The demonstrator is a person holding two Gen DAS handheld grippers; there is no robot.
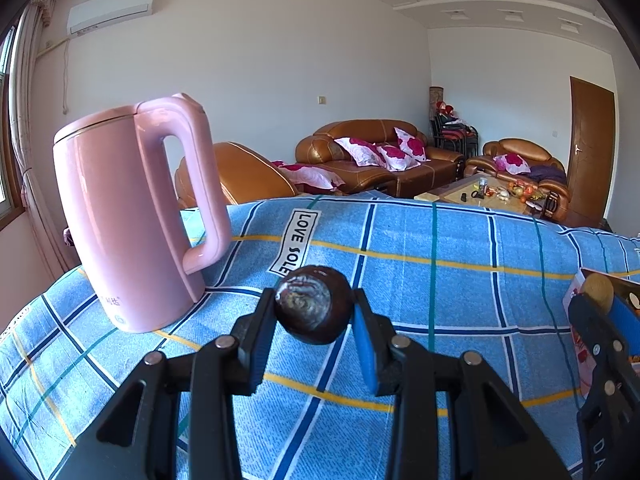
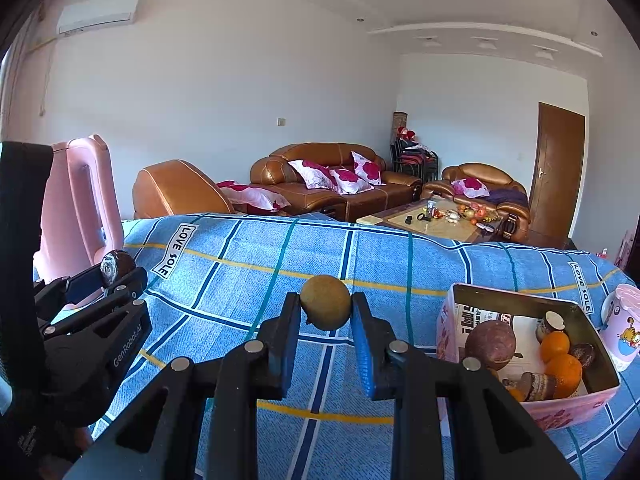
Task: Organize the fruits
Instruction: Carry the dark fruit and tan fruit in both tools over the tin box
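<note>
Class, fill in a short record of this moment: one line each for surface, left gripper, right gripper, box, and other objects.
surface: blue checked cloth printed "LOVE SOLE"
left gripper: shut on a dark brown round fruit with a whitish patch
right gripper: shut on a small tan round fruit
box: pink, open-topped, to the right gripper's right; holds oranges and brown fruits
other objects: pink kettle to the left gripper's left; pink cup beside the box
</note>
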